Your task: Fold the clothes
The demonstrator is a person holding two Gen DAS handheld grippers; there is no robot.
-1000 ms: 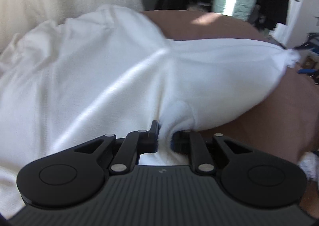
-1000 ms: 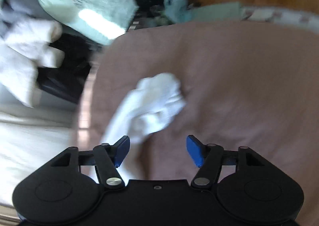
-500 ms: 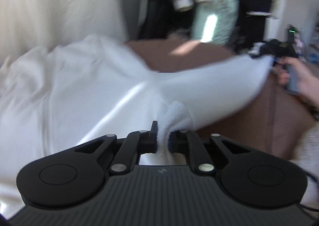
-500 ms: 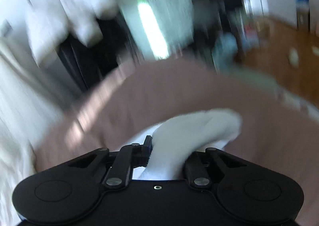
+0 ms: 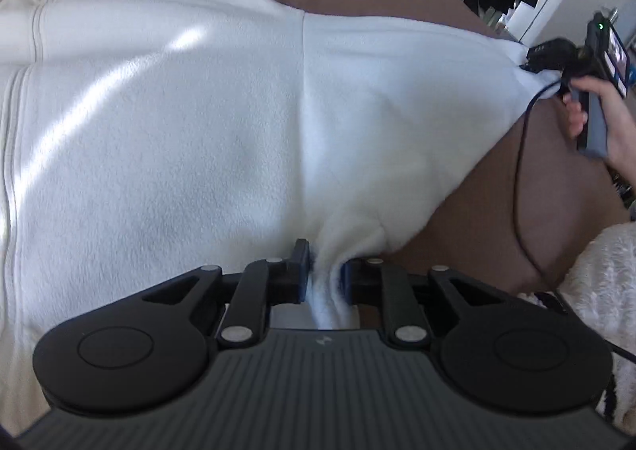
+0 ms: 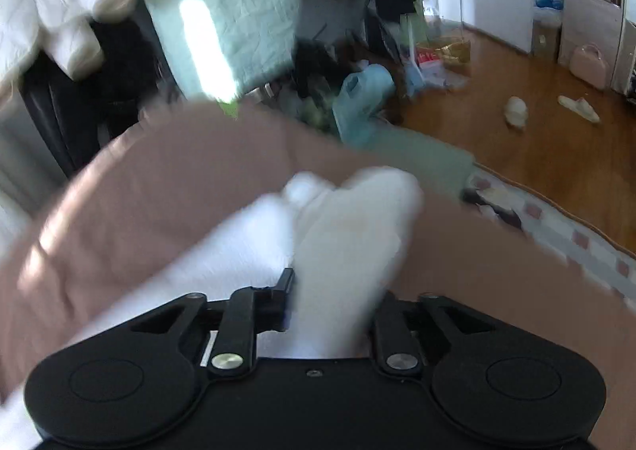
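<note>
Fleece, white and thick, makes up the garment [image 5: 190, 140] that lies spread across the brown bedcover [image 5: 497, 211], and everything here sits in relation to that cover. The left hand-held gripper [image 5: 324, 279] sits at the cover's near side, with a bunched fold of the garment pinched between its blue-padded fingers [image 5: 303, 271]; its jaws are opening at this moment, yet the cloth remains pressed between the pads. A seam runs up the garment from that fold, and a ribbed hem shows at its far left edge. At the cover's right side, in the left wrist view, the right hand-held gripper [image 5: 534, 64] clamps the garment's far corner, a person's hand [image 5: 600, 128] wrapped round its grip and a black cable [image 5: 516, 187] hanging from it over the cover. The right wrist view, blurred, shows that same right hand-held gripper [image 6: 330, 303] with a thick wad of the white garment [image 6: 346, 243] between its fingers; these jaws too are opening, with the cloth filling the gap between them. Beyond the cover's far edge a pale green bag [image 6: 222, 16] hangs among dark clothes, and to the right of it lies a wooden floor [image 6: 536, 148] with a slipper [image 6: 578, 109] on it.
</note>
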